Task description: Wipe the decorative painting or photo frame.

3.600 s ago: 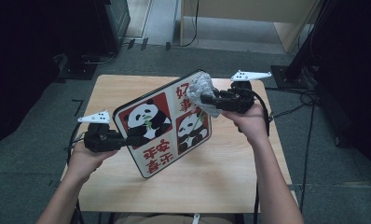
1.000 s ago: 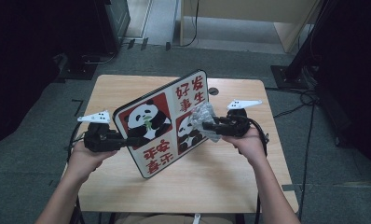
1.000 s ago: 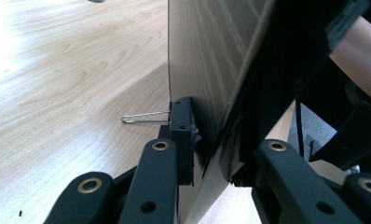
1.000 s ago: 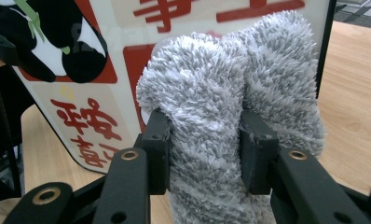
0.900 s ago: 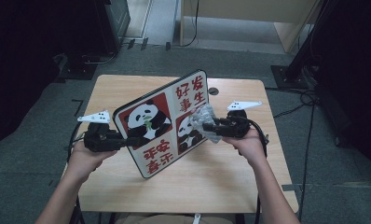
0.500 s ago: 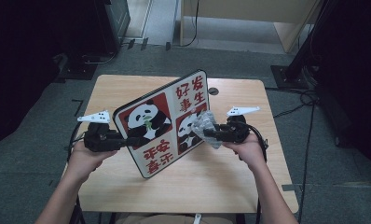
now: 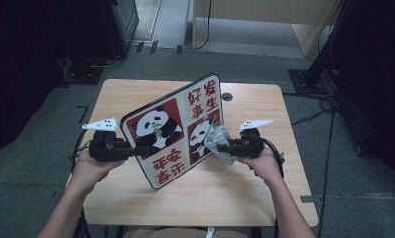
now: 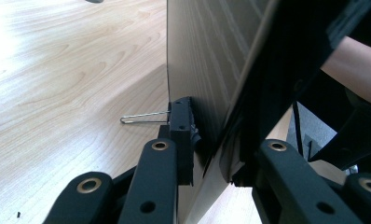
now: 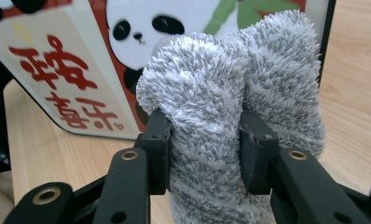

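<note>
A black-rimmed panda picture frame [image 7: 178, 124] with red Chinese characters stands tilted on the wooden table [image 7: 245, 198], one corner down. My left gripper [image 7: 136, 148] is shut on its left edge; in the left gripper view the jaws [image 8: 216, 140] clamp the frame's wooden back [image 8: 207, 56] beside a wire stand clip [image 8: 141, 116]. My right gripper [image 7: 224, 147] is shut on a fluffy grey cloth [image 7: 218, 141] that presses on the frame's lower right panda panel. In the right gripper view the cloth [image 9: 230, 74] bulges between the jaws [image 9: 204, 140] in front of the frame [image 9: 58, 56].
A small dark round mark [image 7: 227, 96] lies near the table's far edge. Black stands and cables [image 7: 329, 104] sit on the grey floor at the right, dark equipment [image 7: 86, 64] at the left. Bare wood spreads in front of the frame.
My right gripper has slid the grey cloth down the frame's face, from near the upper right corner to the lower panda panel. The left gripper and the frame have stayed put.
</note>
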Demonstrator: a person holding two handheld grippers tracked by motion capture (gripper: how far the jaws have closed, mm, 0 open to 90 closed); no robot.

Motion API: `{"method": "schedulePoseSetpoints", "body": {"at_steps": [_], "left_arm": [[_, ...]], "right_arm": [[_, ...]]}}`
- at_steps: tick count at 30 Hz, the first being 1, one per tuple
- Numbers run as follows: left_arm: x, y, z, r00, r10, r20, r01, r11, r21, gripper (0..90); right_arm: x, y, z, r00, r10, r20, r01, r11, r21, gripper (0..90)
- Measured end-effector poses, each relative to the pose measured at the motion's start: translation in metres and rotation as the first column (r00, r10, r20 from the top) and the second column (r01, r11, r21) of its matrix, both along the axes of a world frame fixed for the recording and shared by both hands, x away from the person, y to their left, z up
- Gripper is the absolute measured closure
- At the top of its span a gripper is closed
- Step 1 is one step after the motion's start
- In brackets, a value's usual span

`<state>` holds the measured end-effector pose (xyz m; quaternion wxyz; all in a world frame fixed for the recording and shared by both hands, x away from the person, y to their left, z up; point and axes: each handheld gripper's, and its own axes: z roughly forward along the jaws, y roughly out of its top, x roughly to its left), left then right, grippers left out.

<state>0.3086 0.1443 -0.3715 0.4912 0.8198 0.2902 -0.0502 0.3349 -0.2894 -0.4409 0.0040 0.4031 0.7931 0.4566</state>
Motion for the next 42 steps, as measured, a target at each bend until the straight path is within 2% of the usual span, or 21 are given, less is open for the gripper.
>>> {"method": "schedulePoseSetpoints", "body": {"at_steps": [14, 25, 33, 39, 42], "left_arm": [[0.0, 0.0, 0.0, 1.0, -0.001, -0.001, 0.001, 1.0, -0.003, 75.7], [0.0, 0.001, -0.001, 1.0, 0.001, -0.001, -0.001, 1.0, -0.005, 75.7], [0.0, 0.0, -0.001, 1.0, 0.004, -0.001, -0.004, 1.0, -0.005, 75.6], [0.0, 0.0, -0.001, 1.0, 0.006, -0.003, -0.006, 1.0, -0.006, 75.7], [0.0, 0.0, -0.001, 1.0, 0.007, -0.003, -0.007, 1.0, -0.006, 75.6]], "right_arm": [[-0.003, 0.001, -0.019, 0.9978, 0.013, -0.066, -0.016, 0.999, -0.038, 61.5], [-0.003, 0.001, -0.028, 0.9964, 0.022, -0.082, -0.027, 0.998, -0.052, 61.6], [-0.006, -0.003, -0.017, 0.9962, 0.027, -0.083, -0.029, 0.999, -0.021, 62.3], [-0.01, -0.007, 0.006, 0.9993, 0.022, -0.029, -0.021, 0.999, 0.029, 62.6], [-0.011, -0.007, 0.013, 0.9997, 0.018, -0.018, -0.018, 0.999, 0.044, 62.6]]}}
